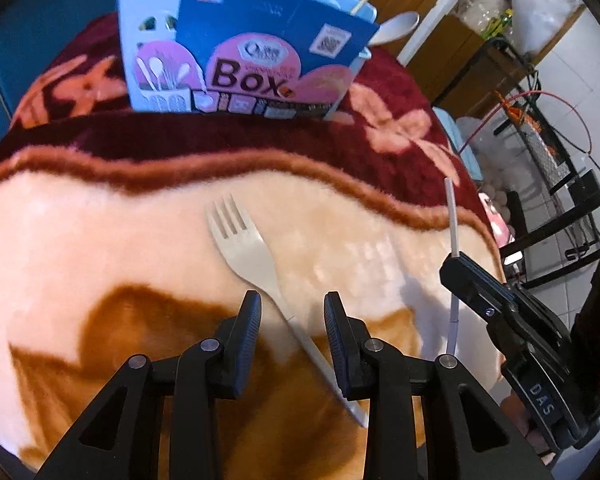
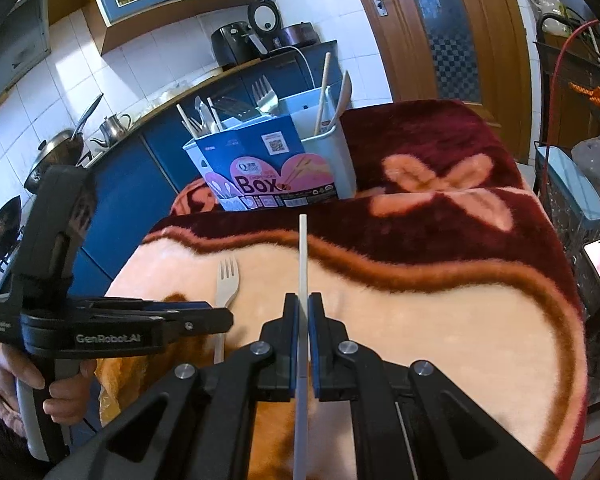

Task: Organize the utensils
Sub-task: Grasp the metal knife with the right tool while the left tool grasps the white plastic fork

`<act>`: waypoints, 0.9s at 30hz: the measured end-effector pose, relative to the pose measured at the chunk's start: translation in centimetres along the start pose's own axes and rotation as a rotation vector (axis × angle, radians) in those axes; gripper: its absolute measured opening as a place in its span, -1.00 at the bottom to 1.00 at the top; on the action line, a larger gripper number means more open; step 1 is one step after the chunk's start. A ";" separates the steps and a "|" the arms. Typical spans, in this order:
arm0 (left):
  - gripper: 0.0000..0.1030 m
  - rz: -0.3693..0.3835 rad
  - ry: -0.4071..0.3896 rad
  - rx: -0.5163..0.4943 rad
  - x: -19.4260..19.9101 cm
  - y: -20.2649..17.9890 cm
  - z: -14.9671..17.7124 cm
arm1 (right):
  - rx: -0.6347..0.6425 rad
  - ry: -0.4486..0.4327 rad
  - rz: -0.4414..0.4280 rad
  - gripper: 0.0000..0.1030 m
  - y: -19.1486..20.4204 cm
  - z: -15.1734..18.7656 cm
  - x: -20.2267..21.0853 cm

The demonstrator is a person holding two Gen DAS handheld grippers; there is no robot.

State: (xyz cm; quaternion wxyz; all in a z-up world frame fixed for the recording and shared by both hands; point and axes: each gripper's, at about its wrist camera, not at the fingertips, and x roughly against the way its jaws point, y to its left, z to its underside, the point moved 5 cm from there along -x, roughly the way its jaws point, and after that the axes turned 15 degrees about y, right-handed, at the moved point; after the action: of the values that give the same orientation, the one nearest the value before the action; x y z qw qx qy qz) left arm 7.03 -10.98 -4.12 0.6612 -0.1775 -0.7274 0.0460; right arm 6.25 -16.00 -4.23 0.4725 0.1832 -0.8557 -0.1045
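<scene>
A pale plastic fork (image 1: 246, 252) lies on the blanket, tines pointing away; it also shows in the right wrist view (image 2: 227, 284). My left gripper (image 1: 292, 304) is open, its fingers either side of the fork's handle just above it. My right gripper (image 2: 303, 306) is shut on a white chopstick (image 2: 303, 256) that points toward the utensil box (image 2: 272, 164). In the left wrist view the right gripper (image 1: 456, 264) holds the chopstick (image 1: 452, 216) off to the right. The light blue box (image 1: 228, 44) stands at the far side and holds several utensils.
A fleecy maroon and cream blanket (image 1: 100, 220) covers the table. A blue kitchen counter (image 2: 140, 160) with woks and a kettle lies beyond on the left. A wire rack (image 2: 572, 208) and a wooden door (image 2: 440, 28) are on the right.
</scene>
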 end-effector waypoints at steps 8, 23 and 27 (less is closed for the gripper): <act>-0.62 0.001 0.005 0.028 -0.8 0.4 -0.8 | 0.001 -0.023 -0.018 -0.88 -0.2 0.3 0.5; -0.88 -0.008 -0.125 0.011 1.3 1.7 0.0 | 0.019 -0.048 -0.025 -0.88 1.3 -0.2 0.9; -0.88 -0.014 -0.165 0.006 2.4 2.1 0.3 | 0.031 -0.061 -0.026 -0.88 2.0 -0.4 1.1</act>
State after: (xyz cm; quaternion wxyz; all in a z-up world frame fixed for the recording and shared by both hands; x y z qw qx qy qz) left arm 7.01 -8.15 -2.50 0.6000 -0.1661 -0.7804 0.0581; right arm 5.68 -14.58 -2.46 0.4419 0.1982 -0.8688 -0.1029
